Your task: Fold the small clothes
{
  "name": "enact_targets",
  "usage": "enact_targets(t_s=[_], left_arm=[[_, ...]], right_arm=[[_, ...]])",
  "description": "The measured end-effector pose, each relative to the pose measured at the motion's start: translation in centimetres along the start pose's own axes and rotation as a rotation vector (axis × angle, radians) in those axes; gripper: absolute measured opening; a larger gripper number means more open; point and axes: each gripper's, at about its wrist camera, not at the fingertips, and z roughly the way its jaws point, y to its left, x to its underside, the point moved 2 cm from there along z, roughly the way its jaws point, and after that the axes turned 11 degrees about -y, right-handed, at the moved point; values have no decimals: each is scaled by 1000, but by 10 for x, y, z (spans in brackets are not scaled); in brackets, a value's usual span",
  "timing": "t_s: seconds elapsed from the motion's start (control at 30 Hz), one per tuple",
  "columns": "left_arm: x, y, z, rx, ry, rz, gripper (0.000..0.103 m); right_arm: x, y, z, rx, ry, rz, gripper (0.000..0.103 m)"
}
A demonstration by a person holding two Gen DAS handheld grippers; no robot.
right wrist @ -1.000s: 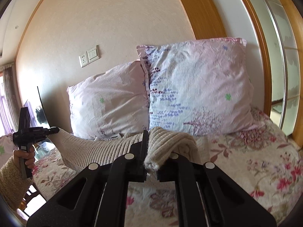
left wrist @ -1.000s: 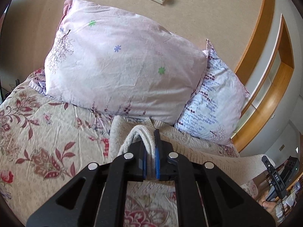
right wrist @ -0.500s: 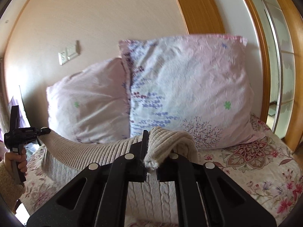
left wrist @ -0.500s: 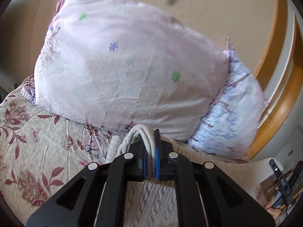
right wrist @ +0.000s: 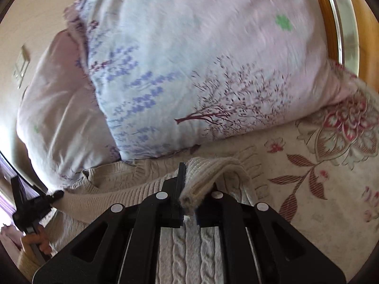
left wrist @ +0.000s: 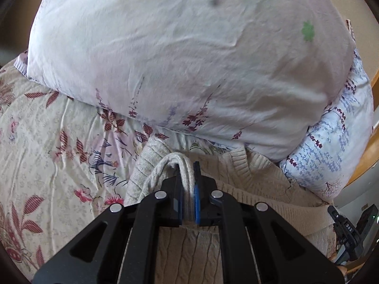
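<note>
A beige cable-knit sweater [left wrist: 260, 196] lies across the floral bedsheet, just below the pillows. My left gripper [left wrist: 188, 189] is shut on a bunched edge of the sweater at its left side. My right gripper [right wrist: 188, 189] is shut on a folded edge of the sweater [right wrist: 132, 189] at its right side. The knit stretches between the two grippers. The right gripper shows at the right edge of the left wrist view [left wrist: 343, 227], and the left gripper at the left edge of the right wrist view [right wrist: 26, 208].
A pale pink pillow [left wrist: 189, 54] and a blue-and-pink printed pillow [right wrist: 201, 71] lean against the wall, close ahead of both grippers. The floral bedsheet [left wrist: 52, 142] spreads to the left and to the right [right wrist: 319, 177]. A wooden frame [right wrist: 331, 11] stands at the right.
Both grippers have moved forward and down toward the pillows, carrying the sweater edges with them. The sweater now lies low on the bed near the pillows' base. Both stay shut.
</note>
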Motion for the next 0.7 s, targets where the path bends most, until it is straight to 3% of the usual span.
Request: enact_targets(t_s=[0.17,0.2,0.27,0.3,0.33,0.5,0.7], left_arm=[[2,0,10,0,17,-3,8],[2,-2,13,0,20,-3,8],[2,-2,15,3,25,-4,16],[2,-4,15,13,27,-3,23],[2,-6,15,18,26,-1,27],[-2,-6,-1,31,-5,22,55],[-1,12,-30,11,-25,63,56]], right_arm=[[-2,-3,10,15,15,29,7],[-2,-2,12,16,19,34,12],[-3,-3,16,20,31,43,30],[-4,-3,16,23,28,44,53],[-5,-2,13,35,12,39,66],[-11,-6,-5,38,-36,20,66],[-11,-31,-30,82,-36,8,56]])
